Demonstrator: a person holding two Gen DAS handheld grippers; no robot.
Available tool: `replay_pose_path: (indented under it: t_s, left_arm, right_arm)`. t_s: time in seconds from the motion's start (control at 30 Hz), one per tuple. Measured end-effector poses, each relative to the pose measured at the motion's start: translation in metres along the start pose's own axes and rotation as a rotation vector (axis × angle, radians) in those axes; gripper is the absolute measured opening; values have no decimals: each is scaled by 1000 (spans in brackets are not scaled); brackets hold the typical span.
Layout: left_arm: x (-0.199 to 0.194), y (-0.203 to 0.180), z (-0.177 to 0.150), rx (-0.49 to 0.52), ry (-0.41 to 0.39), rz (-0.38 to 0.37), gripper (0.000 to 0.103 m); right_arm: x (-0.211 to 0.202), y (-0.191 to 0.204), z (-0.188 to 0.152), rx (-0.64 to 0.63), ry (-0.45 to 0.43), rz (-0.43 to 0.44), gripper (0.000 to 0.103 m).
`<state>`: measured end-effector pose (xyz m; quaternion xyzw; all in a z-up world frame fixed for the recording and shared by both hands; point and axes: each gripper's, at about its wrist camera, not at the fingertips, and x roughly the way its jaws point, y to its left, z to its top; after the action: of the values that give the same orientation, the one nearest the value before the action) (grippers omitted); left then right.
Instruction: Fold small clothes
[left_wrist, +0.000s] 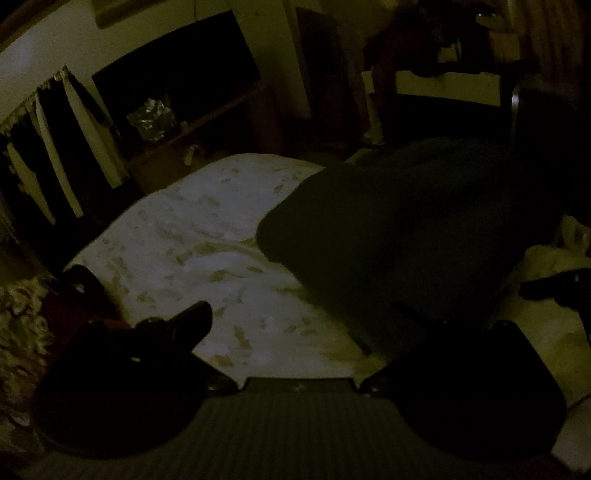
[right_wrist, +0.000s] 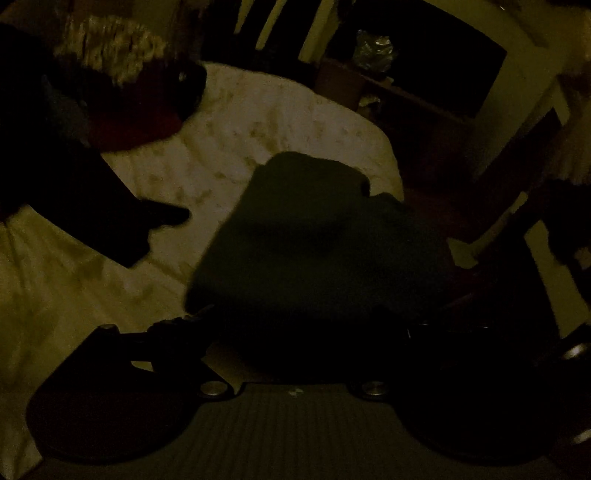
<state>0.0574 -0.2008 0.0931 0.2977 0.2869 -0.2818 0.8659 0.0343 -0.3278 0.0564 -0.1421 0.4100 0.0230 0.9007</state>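
Dim light; we see our left tool spread apart, holding nothing; right tool against dark garment on bed, grip we cannot tell

On the one white bed lies one dark cloth, with two tools near it, one left tool and one right tool, and one shelf behind the bed.
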Motion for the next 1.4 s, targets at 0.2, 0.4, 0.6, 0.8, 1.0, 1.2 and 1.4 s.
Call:
replay_pose_path:
  t_s: [0.2,0.4,0.6,0.8,1.0,1.2,1.4]
  left_arm:
    - [1,2,4,20,33,-11,103]
    - [8,-7,2,67,56,-6,103]
    - [16,-9,2,83,71,-15,103]
    - [18,-8,1,83,81,-19,103]
    - [20,-7,-1,78,93,-36,103]
    - [21,-4,-3,57,92,-58,103]
    - [19,-5,-5,63,62,-65,103]
  right_arm:
    - [15,0,9,-111,89,-67,103]
    - [19,-3,12,-113,110,-85,103]
    - [22,-7,13,-104,120,-94,103]
    - [23,-7,12,-103,117,-95,103]
    - [23,-8,13,-109,122,-100,103]
    - [23,-7,13,-121,123,-112,103]
    - [24,-6,12,-120,126,-111,103]
